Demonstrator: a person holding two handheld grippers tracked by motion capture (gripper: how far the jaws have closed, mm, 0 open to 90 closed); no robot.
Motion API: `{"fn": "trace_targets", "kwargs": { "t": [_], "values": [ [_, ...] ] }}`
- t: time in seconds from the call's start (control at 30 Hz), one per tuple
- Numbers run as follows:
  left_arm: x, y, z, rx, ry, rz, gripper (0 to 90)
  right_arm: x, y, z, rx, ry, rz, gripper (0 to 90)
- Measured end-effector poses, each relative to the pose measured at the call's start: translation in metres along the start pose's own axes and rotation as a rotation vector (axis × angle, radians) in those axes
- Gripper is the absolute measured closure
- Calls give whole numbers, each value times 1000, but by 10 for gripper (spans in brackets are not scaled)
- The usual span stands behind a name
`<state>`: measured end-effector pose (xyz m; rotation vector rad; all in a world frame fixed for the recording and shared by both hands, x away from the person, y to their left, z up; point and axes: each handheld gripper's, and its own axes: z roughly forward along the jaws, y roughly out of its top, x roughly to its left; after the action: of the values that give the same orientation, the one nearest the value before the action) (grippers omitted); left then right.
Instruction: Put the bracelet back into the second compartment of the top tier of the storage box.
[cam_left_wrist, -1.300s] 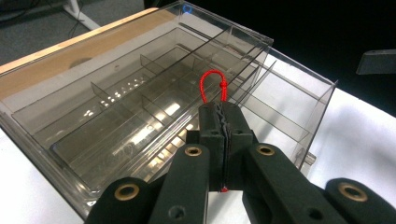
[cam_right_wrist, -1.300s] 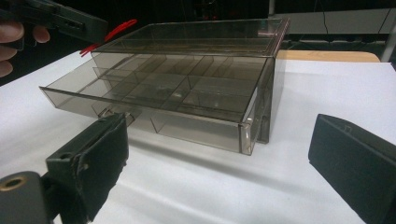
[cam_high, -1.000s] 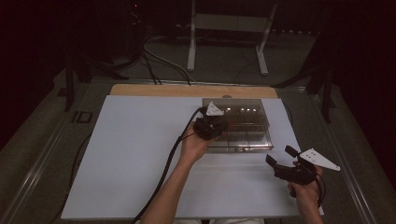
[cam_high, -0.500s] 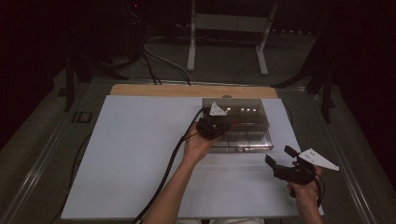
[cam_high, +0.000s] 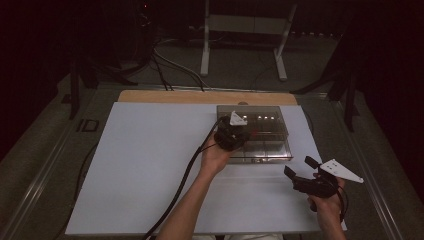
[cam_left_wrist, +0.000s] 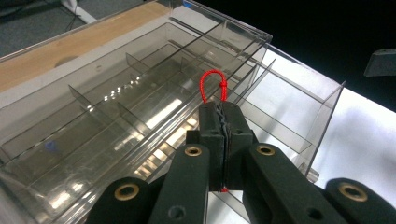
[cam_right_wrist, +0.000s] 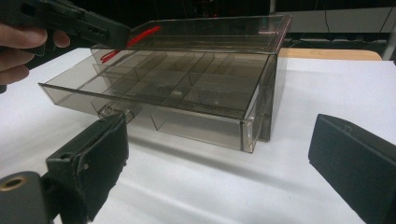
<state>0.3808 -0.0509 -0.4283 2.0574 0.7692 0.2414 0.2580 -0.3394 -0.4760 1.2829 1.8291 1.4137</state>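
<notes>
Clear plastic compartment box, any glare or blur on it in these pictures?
High view: the clear plastic compartment box carries small bright glints; surroundings dark. Left gripper view: streaky reflections on its dividers, thin red cord loop sharp. Right gripper view: box sharp, near black jaws soft.

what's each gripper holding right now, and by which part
The left hand-held gripper pinches a red cord just below its loop. The right hand-held gripper is open, holding nothing.

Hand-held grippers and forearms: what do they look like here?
Both are matte black. The left hand-held gripper has two thick jaw arms with brass-ringed holes, a grey three-cornered plate on top and a thick black cable trailing along the bare forearm. The right hand-held gripper carries a similar plate. No sleeves show.
</notes>
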Motion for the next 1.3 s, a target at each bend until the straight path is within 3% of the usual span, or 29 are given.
{"fn": "trace_targets", "kwargs": {
  "t": [1.3],
  "values": [
    [-16, -2, 18, 29, -31, 8, 900, 0, 0, 0, 0, -1, 3, 50]
  ]
}}
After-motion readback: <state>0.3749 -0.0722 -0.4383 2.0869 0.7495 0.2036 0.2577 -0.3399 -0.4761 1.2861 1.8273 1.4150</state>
